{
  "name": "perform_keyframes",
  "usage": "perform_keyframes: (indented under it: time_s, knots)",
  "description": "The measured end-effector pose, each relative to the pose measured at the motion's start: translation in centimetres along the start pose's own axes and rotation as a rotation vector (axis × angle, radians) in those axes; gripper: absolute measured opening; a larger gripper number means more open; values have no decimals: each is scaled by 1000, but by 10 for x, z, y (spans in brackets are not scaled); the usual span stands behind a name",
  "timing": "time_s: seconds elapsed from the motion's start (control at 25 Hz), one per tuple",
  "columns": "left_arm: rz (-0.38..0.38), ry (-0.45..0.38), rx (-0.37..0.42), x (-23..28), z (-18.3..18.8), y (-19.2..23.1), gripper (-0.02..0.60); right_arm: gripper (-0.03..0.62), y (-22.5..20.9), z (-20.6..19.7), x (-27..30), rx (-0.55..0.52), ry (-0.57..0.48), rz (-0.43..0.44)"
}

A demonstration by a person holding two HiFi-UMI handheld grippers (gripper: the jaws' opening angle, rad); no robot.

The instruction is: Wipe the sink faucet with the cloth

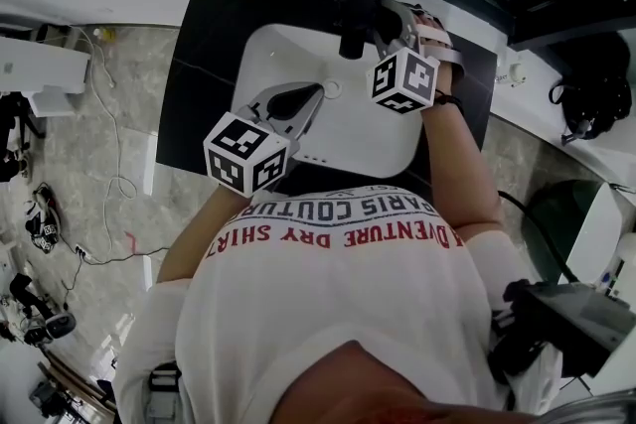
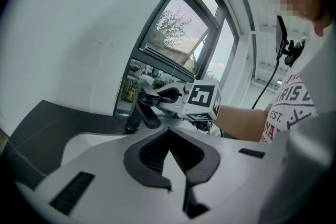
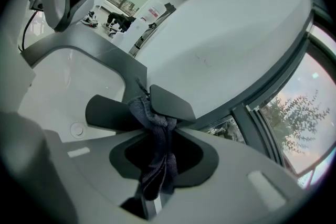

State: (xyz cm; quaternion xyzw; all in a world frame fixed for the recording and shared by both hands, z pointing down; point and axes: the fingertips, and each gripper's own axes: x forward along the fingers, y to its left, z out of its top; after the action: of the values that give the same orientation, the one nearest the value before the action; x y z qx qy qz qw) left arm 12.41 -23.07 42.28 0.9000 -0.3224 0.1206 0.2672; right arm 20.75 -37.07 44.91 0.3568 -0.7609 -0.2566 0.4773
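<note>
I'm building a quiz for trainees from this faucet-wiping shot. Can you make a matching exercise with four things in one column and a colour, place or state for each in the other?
1 cloth
2 faucet
3 left gripper
4 basin

A white, set in the dark countertop
B clamped in the right gripper
C black, at the basin's back edge
D shut, empty, above the basin

Pairs: 1-B, 2-C, 3-D, 4-A

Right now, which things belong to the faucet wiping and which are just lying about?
In the job: cloth, gripped in the right tool; black faucet; white sink.
Lying about: left tool, shut and empty over the sink; cables on the floor; black bag at the right.
</note>
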Motion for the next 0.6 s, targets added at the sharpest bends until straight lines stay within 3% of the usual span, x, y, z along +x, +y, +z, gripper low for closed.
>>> perform_keyframes:
  time_s: [0.6]
  knots:
    - [-18,8,21,-5,0,-10,2,77,10,4,-25,-15,-45,-45]
